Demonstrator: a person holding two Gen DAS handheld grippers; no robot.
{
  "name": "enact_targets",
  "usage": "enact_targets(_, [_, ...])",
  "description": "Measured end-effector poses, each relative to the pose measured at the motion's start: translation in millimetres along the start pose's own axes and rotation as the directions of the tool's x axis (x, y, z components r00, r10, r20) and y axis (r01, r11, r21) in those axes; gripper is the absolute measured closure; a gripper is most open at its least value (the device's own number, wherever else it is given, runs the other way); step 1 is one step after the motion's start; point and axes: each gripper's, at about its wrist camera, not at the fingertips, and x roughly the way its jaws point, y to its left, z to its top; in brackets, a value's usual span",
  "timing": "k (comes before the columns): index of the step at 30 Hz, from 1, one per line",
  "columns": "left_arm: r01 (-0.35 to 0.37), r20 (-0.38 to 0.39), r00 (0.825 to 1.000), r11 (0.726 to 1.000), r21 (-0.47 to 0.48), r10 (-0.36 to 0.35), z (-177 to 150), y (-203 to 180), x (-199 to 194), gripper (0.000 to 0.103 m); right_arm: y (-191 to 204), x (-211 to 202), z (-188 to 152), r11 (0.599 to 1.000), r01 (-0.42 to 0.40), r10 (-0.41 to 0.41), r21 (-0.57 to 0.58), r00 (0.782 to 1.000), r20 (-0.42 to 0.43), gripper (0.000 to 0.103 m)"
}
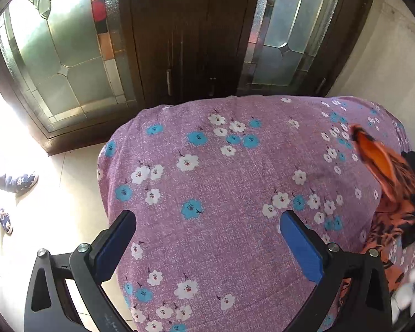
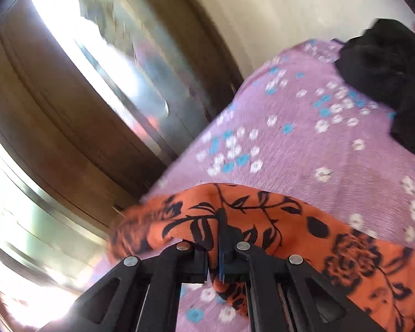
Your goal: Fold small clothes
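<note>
A: Nearest first, what's the right gripper (image 2: 213,244) got?

B: Jaws clamped tight on the orange cloth w/ black flower-and-vine print (image 2: 262,221). The fabric is bunched between the pads and the rest trails off to the right over the surface. Prob. gripped at an edge so it can be dragged out flat before folding.

A: And the left gripper (image 1: 207,238)?

B: Blue pads spread wide, nothing between them. It hangs over a bare patch of the purple bedsheet w/ white and blue flowers (image 1: 221,171), tilted down. My guess is it's waiting to catch the other edge.

A: Where's the orange cloth in that view?

B: Far right edge (image 1: 398,191), one corner raised off the sheet, blurred.

A: Further back?

B: Crumpled black garment (image 2: 387,74) near the far edge of the sheet, prob. next in the pile. Beyond that a dark wooden door w/ leaded glass panels (image 1: 179,41). Also someone's patterned shoes (image 1: 25,181) on the pale tile floor (image 1: 69,193), left side.
</note>
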Motion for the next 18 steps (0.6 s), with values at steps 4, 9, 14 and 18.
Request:
enact_targets(4, [0.030,-0.006,1.000,0.994,0.103,-0.030,-18.6,-33.0,-4.2,0.000,-50.8,-137.8,-7.8,0.977,-0.124,0.085,0.175,0.973,0.215,0.098])
enact_targets(9, [0.047,0.058,0.996,0.944,0.327,-0.070,-62.3,-94.8,-29.1,0.000,-125.8,-296.7,-66.5,0.929,-0.139,-0.005,0.342,0.921,0.390,0.098])
enact_targets(14, [0.088,0.112,0.979,0.841,0.534,-0.173,-121.5,-154.0,-63.3,0.000,-214.1,-383.0,-139.1,0.839,-0.024,-0.213,0.543,0.904,0.370,0.094])
enact_targets(18, [0.112,0.127,0.958,0.739,0.665,-0.259,-167.5,-191.5,-86.3,0.000,-293.9,-411.2,-183.1,0.689,-0.001,-0.274,0.725,0.925,0.262,0.093])
